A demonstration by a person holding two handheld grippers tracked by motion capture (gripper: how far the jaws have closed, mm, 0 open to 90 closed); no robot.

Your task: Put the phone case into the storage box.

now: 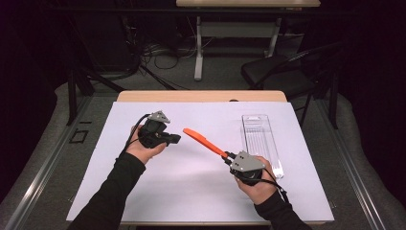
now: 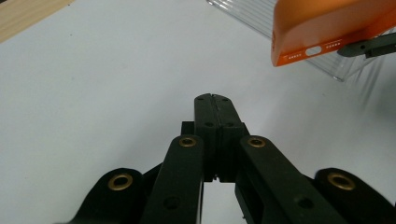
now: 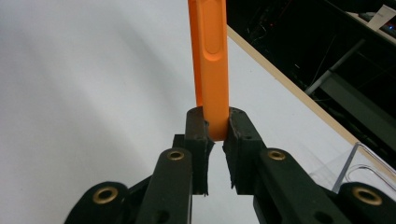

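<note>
Black-sleeved forearms come in over the near edge of the white-covered table (image 1: 158, 191), each hand carrying a black two-jaw gripper. On the right, the right gripper (image 1: 229, 156) sits near the near right part of the table, its grey three-cornered plate on top, and its jaws pinch one end of the slim orange phone case (image 1: 203, 140). In the right gripper view the two black pads clamp the narrow edge of that orange case (image 3: 211, 60), which rises straight away from them, with an oblong button moulding showing on its side. In the high view the case slants from the right gripper up and leftward toward the middle of the table, lifted off the white surface, its free end near the left gripper (image 1: 175, 139) but apart from it.

That left gripper lies left of the table's middle, pointing rightward toward the case. Its jaws are pressed together with nothing between them; in the left gripper view the pads (image 2: 215, 122) meet flat over bare white surface, and the case's end (image 2: 327, 32), with its port cut-out and small holes, hangs at the upper right.

A clear ribbed plastic tray (image 1: 260, 139) lies flat toward the right edge of the table, just beyond the right gripper, running from near the far edge toward the near one.
</note>
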